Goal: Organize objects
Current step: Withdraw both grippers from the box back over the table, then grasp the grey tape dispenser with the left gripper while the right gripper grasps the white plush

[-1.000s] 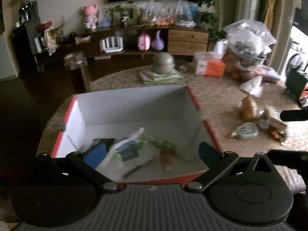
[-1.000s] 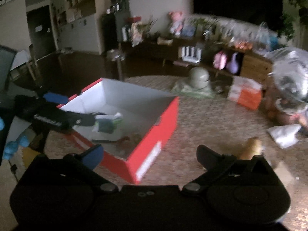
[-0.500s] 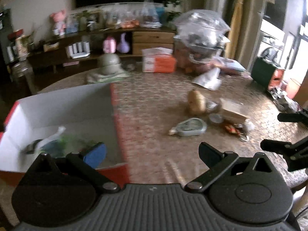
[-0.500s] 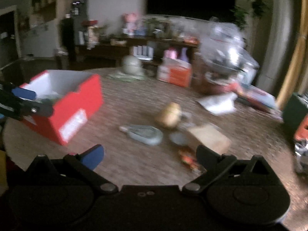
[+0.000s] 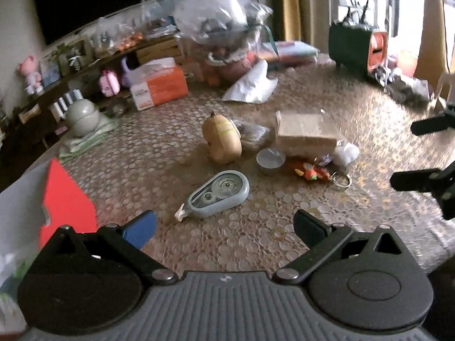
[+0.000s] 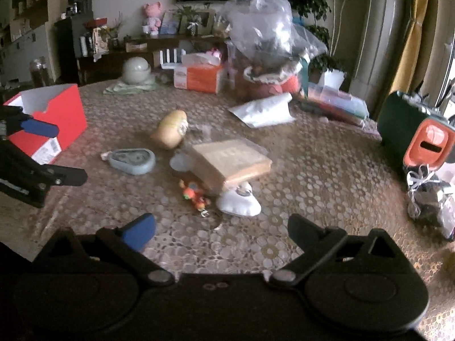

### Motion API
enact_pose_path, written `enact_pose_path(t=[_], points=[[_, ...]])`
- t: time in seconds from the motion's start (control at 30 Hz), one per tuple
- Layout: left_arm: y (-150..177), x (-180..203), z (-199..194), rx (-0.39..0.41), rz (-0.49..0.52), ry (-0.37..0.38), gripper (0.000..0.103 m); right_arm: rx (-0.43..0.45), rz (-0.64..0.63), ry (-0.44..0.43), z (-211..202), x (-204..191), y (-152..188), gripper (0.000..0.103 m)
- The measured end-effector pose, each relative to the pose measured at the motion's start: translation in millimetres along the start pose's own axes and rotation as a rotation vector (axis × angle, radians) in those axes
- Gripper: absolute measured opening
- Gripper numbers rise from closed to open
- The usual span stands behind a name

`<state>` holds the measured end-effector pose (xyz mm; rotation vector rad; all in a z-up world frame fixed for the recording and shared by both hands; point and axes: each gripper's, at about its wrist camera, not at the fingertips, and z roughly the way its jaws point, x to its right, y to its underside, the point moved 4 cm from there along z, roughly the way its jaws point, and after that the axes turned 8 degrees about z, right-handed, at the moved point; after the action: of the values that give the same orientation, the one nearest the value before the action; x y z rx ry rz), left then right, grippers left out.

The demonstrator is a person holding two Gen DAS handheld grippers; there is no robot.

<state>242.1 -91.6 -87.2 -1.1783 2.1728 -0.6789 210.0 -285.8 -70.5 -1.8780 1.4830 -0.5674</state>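
A cluster of small objects lies mid-table: a pale blue correction tape dispenser, a tan plush toy, a brown wrapped packet, a small silver tin, an orange keychain and a white pouch. The red box stands at the left. My left gripper is open and empty just short of the dispenser. My right gripper is open and empty near the keychain.
An orange tissue box, a grey-green lidded pot on a cloth, a large clear bag of goods and a white plastic bag sit at the table's far side. A dark green and orange case stands at the right edge.
Both grippers have swung right, away from the red box and toward the cluster of small objects. Both stay open and empty.
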Motion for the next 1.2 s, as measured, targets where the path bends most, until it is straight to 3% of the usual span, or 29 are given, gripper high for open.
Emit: enact_pose_path(t=[0.3,0.8,0.93,1.03,1.2], points=[[-10,-10,61,-0.077,0.075,-0.001,0.103,-0.059,0.010,0.002,38,18,-4,0.094],[-15,-25,112,-0.120,0.000,0.079,0.102,-0.126,0.046,0.001,90,27,-15,0.081],[-16,-27,114,-0.118,-0.032,0.120,0.093,-0.137,0.053,-0.006,96,27,-17,0.078],[-15,-27,111,-0.115,-0.049,0.155,0.077,-0.144,0.069,-0.011,100,29,-18,0.077],[-14,-26,107,-0.129,-0.066,0.132,0.075,-0.163,0.130,-0.034,106,34,-19,0.069]])
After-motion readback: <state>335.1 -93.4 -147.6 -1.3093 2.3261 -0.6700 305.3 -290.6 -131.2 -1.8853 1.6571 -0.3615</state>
